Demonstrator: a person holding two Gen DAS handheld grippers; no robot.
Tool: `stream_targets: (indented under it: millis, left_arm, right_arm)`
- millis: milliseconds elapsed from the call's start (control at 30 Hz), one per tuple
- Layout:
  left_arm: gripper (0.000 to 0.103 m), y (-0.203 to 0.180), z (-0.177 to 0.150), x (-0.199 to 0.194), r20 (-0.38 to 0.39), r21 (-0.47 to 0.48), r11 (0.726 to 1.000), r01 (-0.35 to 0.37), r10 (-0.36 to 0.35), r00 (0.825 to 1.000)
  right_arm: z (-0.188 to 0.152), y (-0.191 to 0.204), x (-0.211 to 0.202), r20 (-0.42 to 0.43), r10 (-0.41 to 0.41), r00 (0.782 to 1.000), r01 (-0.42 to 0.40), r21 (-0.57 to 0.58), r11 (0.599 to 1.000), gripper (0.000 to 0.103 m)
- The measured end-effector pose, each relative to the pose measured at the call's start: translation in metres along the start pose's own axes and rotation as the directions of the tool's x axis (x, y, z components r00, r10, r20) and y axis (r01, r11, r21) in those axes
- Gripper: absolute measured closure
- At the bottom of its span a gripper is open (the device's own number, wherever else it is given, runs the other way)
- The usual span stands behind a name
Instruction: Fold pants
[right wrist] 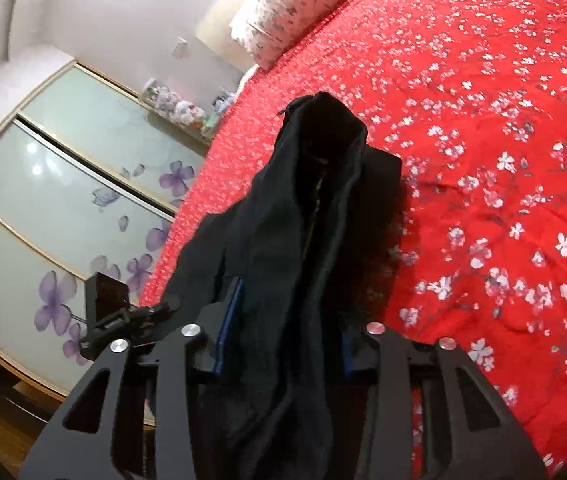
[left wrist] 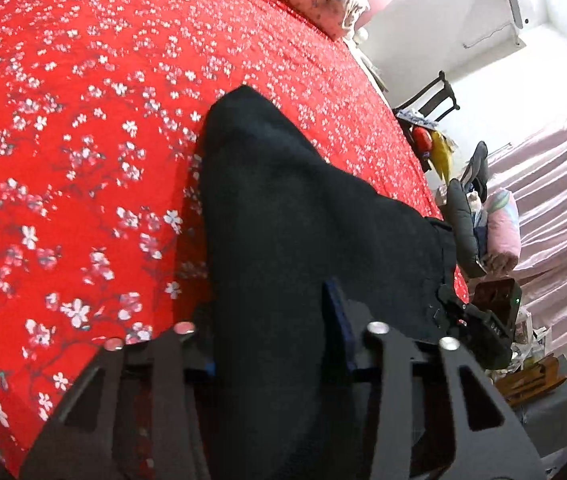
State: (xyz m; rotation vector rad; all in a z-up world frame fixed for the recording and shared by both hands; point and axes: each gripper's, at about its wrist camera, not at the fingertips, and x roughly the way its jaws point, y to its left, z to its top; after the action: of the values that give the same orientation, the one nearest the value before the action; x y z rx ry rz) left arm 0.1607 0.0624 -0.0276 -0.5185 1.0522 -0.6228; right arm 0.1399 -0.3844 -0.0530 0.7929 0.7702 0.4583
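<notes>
Currently I see the pants [left wrist: 291,208], black, soft, matte knit, bunched into a long thick roll lying on the bed's red quilt [left wrist: 83,140] printed with small white blossoms. My left hand-held gripper [left wrist: 279,332] has its blue-edged pads pressed on one end of the cloth; my right hand-held gripper [right wrist: 283,336] likewise clamps the other end, fabric filling the gap. A floral pillow [right wrist: 303,8] sits beyond.

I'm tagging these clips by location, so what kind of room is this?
Most likely a home bedroom: a bed under a red floral bedspread with a patterned pillow at its head, and a sliding-door wardrobe with purple flower prints beside it.
</notes>
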Motion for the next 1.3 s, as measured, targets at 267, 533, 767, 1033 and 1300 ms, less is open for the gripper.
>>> stream_targets:
  millis: [267,533,767,1033,1300]
  left_arm:
    - [0.075,-0.003,-0.001,-0.015,0.066,0.012,1.0,0.014,-0.015,0.998]
    - [0.075,-0.02,-0.007,-0.035,0.072,0.036,0.999,-0.008,0.005,0.997]
    - [0.078,-0.021,0.004,-0.033,0.126,0.01,0.999,0.041,-0.042,0.991]
    - [0.079,-0.033,0.024,-0.022,0.223,0.002,0.997,0.076,-0.074,0.972]
    - [0.079,-0.018,0.046,0.011,0.217,-0.049,0.998,0.024,-0.013,0.976]
  right_arm:
    - [0.006,0.013,-0.008,0.069,0.114,0.991,-0.113,-0.019,0.993,0.068]
    - [0.012,0.014,-0.011,0.075,0.196,0.978,-0.196,-0.008,0.981,0.069]
    - [0.024,0.019,-0.008,0.109,0.231,0.967,-0.232,-0.003,0.973,0.07]
    - [0.054,0.008,0.0,0.165,0.253,0.953,-0.26,0.02,0.965,0.071]
    - [0.078,-0.027,0.028,0.159,0.16,0.974,-0.176,0.096,0.98,0.071]
